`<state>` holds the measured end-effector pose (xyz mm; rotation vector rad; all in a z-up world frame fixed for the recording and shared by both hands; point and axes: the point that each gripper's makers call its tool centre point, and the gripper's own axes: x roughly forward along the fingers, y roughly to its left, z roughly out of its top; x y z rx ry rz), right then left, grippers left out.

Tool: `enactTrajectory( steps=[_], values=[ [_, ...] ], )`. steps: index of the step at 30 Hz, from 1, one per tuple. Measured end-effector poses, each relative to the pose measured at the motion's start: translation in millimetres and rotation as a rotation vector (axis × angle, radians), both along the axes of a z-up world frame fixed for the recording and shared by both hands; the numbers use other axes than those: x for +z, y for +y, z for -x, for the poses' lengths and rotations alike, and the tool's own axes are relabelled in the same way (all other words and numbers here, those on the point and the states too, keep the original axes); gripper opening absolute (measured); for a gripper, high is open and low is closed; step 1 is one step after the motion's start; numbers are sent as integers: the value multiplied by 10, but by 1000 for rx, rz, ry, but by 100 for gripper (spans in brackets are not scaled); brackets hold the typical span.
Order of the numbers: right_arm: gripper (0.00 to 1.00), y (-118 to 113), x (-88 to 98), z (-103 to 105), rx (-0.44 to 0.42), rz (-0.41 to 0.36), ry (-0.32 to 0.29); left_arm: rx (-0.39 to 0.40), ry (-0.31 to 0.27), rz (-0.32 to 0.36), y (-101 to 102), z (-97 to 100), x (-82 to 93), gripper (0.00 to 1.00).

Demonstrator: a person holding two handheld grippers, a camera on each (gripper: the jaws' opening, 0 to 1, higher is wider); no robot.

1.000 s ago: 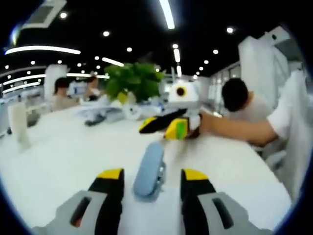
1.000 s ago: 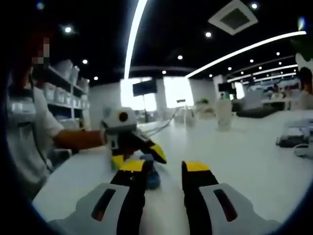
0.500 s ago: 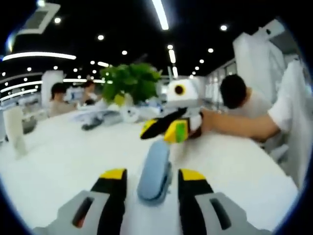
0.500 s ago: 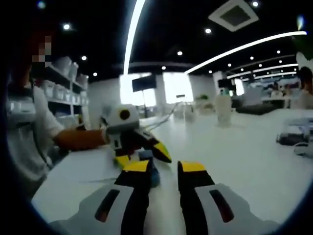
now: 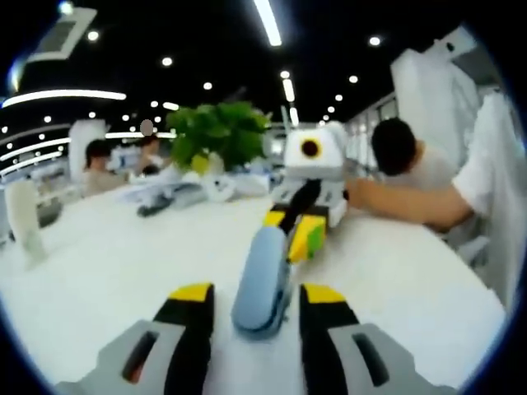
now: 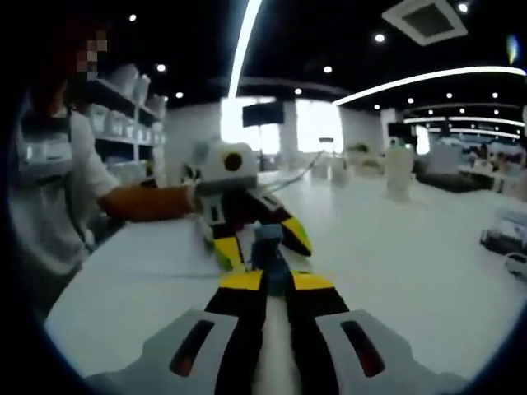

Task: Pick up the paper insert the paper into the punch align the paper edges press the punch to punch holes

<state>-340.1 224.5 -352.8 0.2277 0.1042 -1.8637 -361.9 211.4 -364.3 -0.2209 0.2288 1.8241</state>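
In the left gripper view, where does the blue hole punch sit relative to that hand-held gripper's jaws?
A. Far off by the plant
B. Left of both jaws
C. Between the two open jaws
C: the blue hole punch stands in the gap of the open left hand-held gripper.

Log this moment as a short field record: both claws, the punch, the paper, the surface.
left claw: open, its yellow-tipped jaws either side of the punch's near end
right claw: jaws almost together at the punch's other end; grip unclear
punch: rounded blue-grey hole punch, lying on the table between the two claws
paper: what looks like a flat white sheet lies beside the punch; insertion cannot be told
surface: white table
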Motion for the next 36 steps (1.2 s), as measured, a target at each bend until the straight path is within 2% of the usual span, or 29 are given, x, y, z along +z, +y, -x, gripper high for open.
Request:
enactTrajectory(
  steps=[5,10,23,36],
  values=[
    [16,39,-19,30,-9,-5,-23,0,-1,-2,-6,1,3,42],
    [16,-11,-105,-7,8,-64,1,-4,0,-1,-2,-7,2,41],
    [16,-7,-107,14,10,-65,5,-13,20,-1,32,-4,-2,38],
    [14,-9,-119,19,6,-72,6,-14,26,-8,47,6,-12,31]
  ],
)
